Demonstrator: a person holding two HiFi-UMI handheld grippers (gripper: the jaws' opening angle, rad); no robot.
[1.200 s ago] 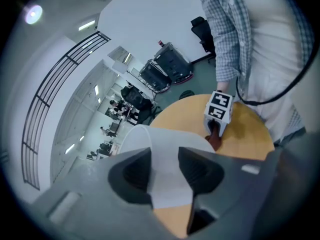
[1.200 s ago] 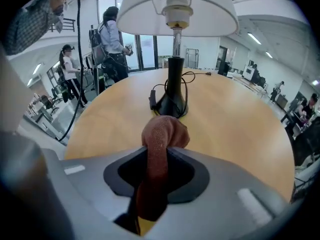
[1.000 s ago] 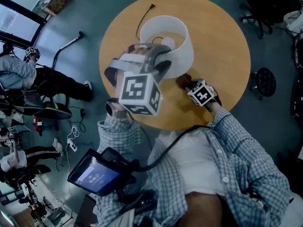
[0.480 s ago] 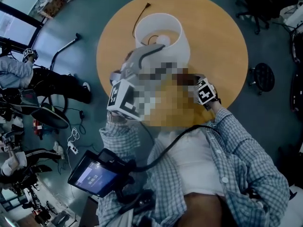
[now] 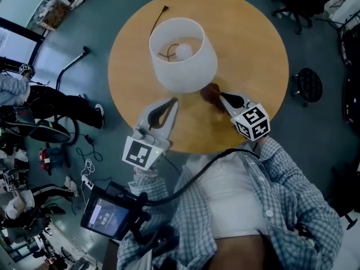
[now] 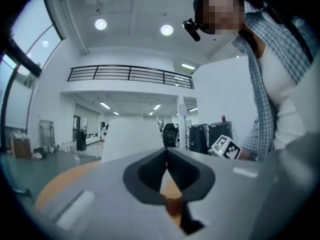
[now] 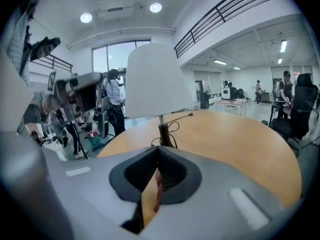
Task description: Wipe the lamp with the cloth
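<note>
The lamp [image 5: 183, 55] stands on the round wooden table [image 5: 253, 49], and its white shade fills the middle of both gripper views [image 6: 132, 139] [image 7: 155, 81]. A brown-red cloth [image 5: 209, 93] lies bunched on the table just in front of the lamp. It shows through the gap behind each pair of jaws [image 6: 174, 204] [image 7: 157, 189]. My right gripper [image 5: 221, 96] [image 7: 158, 149] hangs above the cloth's near side, shut with nothing at its tips. My left gripper [image 5: 174, 101] [image 6: 166, 150] is shut and empty, left of the cloth and clear of the shade.
The lamp's cord [image 5: 159, 17] trails over the far side of the table. Office chairs [image 5: 306, 86] stand to the right of the table, and people [image 5: 34, 94] sit at the far left. A tablet [image 5: 104, 215] hangs at my waist.
My left gripper has come off the lamp shade, rolled and dropped back toward the table's near edge. My right gripper has risen from the cloth, which stays in place.
</note>
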